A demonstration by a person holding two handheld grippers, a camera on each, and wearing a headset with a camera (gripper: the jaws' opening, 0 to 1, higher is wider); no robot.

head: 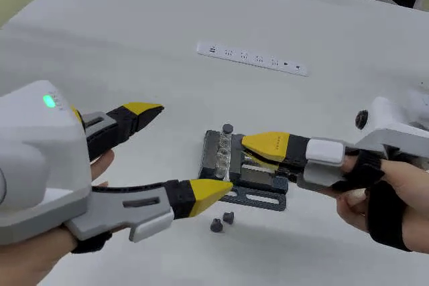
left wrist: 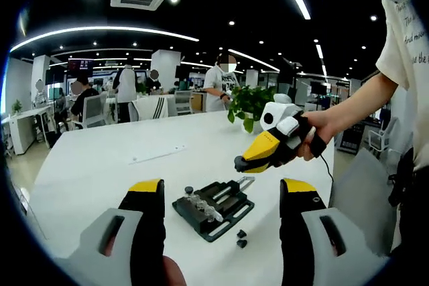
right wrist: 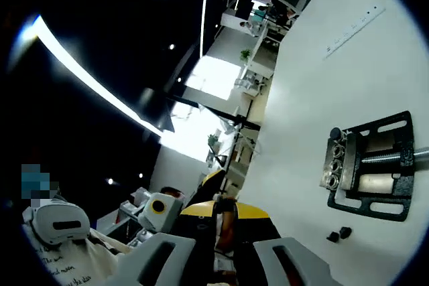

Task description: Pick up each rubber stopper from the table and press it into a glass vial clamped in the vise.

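The white table (head: 134, 31) carries the work. The left gripper (head: 193, 149) is held left of the vise (head: 258, 197), jaws spread wide and empty. The right gripper (head: 247, 145) is over the vise, jaws closed together. The glass vials (head: 221, 159) stand in a row in the vise; the far one bears a stopper (head: 228, 128). Two rubber stoppers (head: 216, 225) lie on the table just beside the vise.

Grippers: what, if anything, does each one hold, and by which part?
Left gripper: open, nothing held. Right gripper: fingers closed together above the vise; whether anything is pinched between their tips cannot be told.
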